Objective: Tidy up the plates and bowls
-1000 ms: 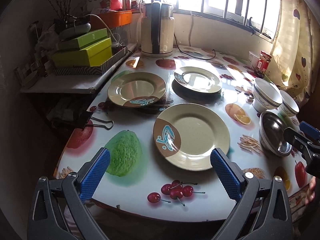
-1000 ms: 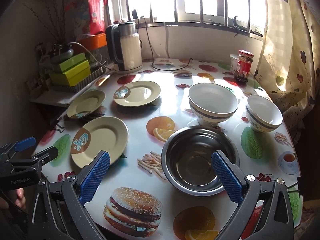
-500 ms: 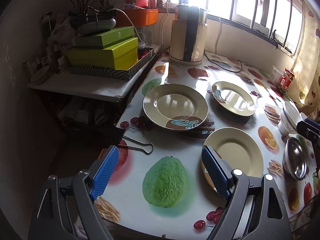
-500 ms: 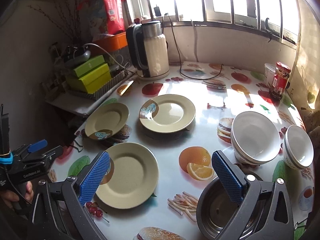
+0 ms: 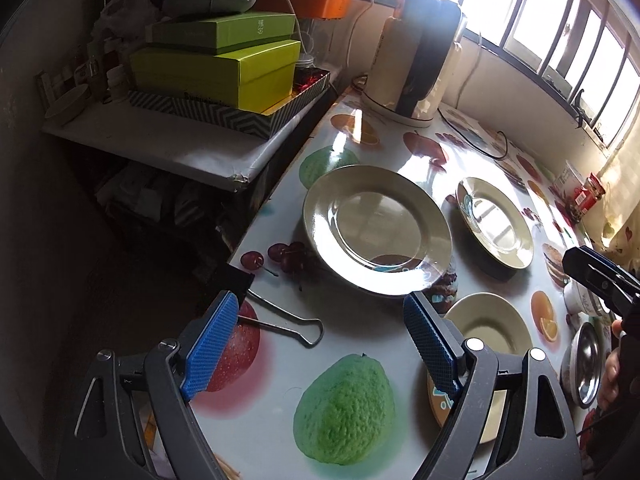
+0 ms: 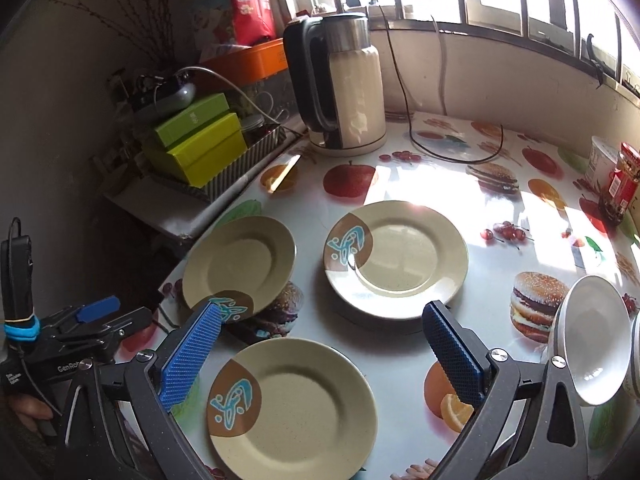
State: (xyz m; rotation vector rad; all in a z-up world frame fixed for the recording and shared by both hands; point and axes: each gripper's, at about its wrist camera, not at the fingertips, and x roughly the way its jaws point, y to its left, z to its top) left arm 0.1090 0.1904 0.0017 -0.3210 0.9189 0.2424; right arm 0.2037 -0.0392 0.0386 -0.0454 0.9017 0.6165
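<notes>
A counter point(image 6: 420, 184) covered in a fruit-and-burger print is seen from two wrist cameras. At far left in the right wrist view, the left tongs point(image 6: 116, 316) are held by a hand near the counter's left edge. In the left wrist view, the left tongs point(image 5: 320, 348) are seen closing slowly with nothing between the blue pads; a binder clip point(image 5: 288, 324) lies just ahead of them.

Three cream plates are laid out flat and apart. The left plate point(image 6: 240, 264) sits at 10 o'clock from the right tongs point(image 6: 320, 356), close to the counter's edge. The near plate point(image 6: 292, 404) lies directly between the open, empty pads of the right tongs. The far plate point(image 6: 396, 256) sits at 1 o'clock. A white bowl point(image 6: 592, 340) stands at 3 o'clock, beyond the right pad.

Stacking the plates is judged to be the step in hand. A rim would best be taken squarely, with one pad slid under the lip.

Free room is seen in the counter's middle; the kettle point(image 6: 340, 84) and its cord at 12 o'clock, and the left edge drop, should be avoided.
</notes>
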